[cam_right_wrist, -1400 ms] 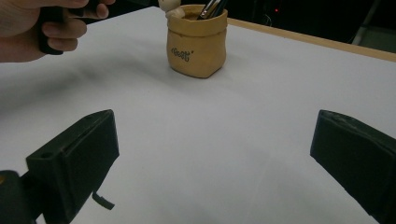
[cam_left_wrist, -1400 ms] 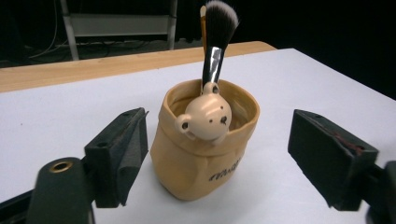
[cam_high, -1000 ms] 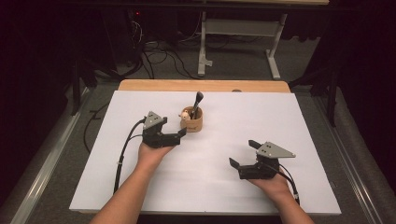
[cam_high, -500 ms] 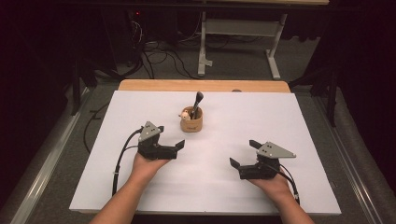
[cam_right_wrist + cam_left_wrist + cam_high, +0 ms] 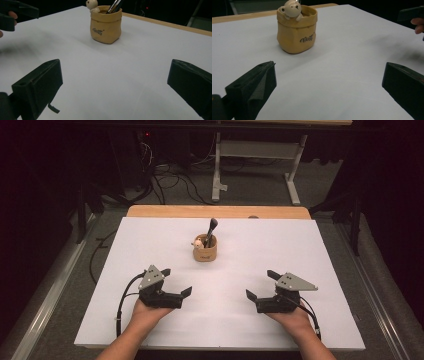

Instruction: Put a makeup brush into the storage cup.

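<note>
A tan pot (image 5: 205,254) shaped like a paper sack is stood upright on the white table top (image 5: 310,245), in the middle of its far half. A small bear figure (image 5: 199,242) is perched at the pot's rim, and a dark-handled brush (image 5: 211,231) is leaned inside it, its handle sticking up above the rim. In the left gripper view the pot (image 5: 297,30) is seen ahead and left of centre, with dark lettering on its side; in the right gripper view it (image 5: 106,23) is seen ahead with the brush handles (image 5: 115,5) rising from it.

The left gripper (image 5: 176,282) is held near the table's near edge, left of the pot and well apart from it. Its 2 jaws are spread wide, having just been opened further, and nothing is held between them.

The right gripper (image 5: 260,285) is held on the other side, also well apart from the pot. Its 2 jaws are likewise spread wide with only bare table between them.

A strip of wooden board (image 5: 165,211) is seen beyond the white top's far edge.
</note>
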`<action>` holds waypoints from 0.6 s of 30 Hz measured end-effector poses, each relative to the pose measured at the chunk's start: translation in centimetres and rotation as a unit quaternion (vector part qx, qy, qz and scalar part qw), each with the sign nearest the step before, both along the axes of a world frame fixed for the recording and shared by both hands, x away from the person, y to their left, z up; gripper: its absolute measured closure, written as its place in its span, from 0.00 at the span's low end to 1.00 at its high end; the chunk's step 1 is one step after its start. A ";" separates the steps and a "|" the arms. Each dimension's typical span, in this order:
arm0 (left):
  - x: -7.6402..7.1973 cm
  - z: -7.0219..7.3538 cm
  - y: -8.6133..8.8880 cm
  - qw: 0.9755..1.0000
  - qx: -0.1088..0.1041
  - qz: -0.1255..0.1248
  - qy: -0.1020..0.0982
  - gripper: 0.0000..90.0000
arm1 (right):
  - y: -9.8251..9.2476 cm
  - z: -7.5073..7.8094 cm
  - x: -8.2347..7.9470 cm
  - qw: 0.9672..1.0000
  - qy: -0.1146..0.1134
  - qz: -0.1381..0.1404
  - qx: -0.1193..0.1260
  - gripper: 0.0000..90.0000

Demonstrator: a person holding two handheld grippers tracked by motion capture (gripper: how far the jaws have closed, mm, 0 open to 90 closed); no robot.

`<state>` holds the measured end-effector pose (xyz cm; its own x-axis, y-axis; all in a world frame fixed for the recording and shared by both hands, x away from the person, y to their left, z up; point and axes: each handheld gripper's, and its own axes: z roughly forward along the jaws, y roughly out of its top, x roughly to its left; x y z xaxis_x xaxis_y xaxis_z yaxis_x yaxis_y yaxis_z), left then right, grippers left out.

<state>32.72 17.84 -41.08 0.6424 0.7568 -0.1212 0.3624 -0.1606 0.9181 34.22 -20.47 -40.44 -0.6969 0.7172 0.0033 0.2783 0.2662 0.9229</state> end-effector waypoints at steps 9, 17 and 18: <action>-1.4 -0.4 -0.1 1.000 -0.003 -0.010 -0.017 0.00 | -0.1 0.2 -0.2 1.000 -0.004 -0.006 0.005 0.01; -1.2 -0.3 0.4 0.999 0.000 -0.012 -0.033 0.00 | -0.4 0.3 -0.2 1.000 -0.004 -0.014 0.008 0.01; -1.2 -0.2 0.4 0.999 -0.001 -0.012 -0.033 0.00 | -0.5 0.3 -0.2 1.000 -0.004 -0.015 0.007 0.01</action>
